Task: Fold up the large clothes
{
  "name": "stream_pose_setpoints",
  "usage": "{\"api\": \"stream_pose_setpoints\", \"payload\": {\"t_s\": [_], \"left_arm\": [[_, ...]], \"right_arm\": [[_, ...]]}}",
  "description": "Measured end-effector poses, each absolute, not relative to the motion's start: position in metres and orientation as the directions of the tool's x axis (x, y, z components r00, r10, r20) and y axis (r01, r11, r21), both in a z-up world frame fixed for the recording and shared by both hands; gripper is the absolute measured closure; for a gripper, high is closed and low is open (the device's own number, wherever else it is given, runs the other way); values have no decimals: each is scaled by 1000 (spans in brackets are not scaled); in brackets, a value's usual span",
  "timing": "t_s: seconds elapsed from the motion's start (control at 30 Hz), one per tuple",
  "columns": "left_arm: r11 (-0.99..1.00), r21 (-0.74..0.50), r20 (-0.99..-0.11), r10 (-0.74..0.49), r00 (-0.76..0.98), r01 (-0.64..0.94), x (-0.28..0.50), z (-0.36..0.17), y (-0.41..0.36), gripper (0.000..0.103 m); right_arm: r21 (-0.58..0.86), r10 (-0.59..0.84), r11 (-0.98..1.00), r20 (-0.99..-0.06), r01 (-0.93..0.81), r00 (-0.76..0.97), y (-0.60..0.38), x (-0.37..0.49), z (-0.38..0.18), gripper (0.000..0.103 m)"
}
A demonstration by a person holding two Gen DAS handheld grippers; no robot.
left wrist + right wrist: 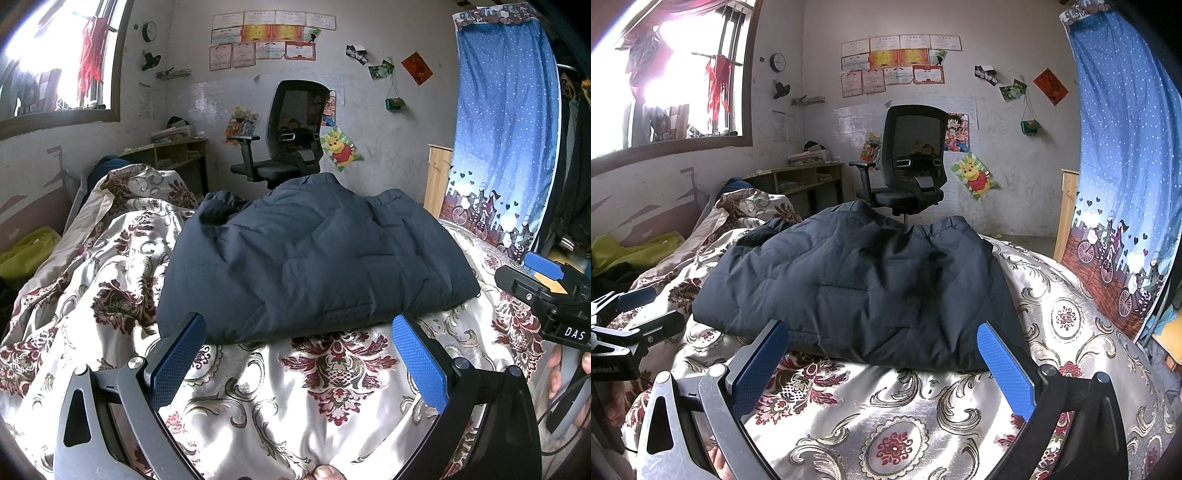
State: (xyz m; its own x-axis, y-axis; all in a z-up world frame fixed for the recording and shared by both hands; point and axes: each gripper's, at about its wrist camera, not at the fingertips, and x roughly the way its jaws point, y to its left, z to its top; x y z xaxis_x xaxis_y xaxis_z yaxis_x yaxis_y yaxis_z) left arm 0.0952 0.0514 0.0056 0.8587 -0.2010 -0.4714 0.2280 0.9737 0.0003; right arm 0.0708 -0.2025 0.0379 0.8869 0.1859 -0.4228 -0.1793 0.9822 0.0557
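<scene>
Toes [327,472] show only left-view, before folded jacket [314,254].

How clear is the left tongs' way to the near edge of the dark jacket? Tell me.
Probably clear. The left tongs are open, their blue pads level with the near hem of the dark jacket, and only the patterned bedspread lies under them. The right tongs sit off to the side, apart.

the dark blue jacket [314,254] lies folded on the flowery bed cover [332,398]. the left gripper [299,332] is wide apart, right by its near edge, holding nothing.
</scene>
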Motion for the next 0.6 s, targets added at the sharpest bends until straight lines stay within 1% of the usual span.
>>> {"api": "stream_pose_setpoints", "payload": {"t_s": [0.4,0.6], "left_arm": [[984,27,-490,-142,860,178,93,3,56,4],[982,22,-494,-154,856,189,94,2,61,4]], "right_arm": [[56,186,982,-423,-179,887,-203,71,38,0],[55,186,982,-424,-180,886,-203,71,38,0]]}}
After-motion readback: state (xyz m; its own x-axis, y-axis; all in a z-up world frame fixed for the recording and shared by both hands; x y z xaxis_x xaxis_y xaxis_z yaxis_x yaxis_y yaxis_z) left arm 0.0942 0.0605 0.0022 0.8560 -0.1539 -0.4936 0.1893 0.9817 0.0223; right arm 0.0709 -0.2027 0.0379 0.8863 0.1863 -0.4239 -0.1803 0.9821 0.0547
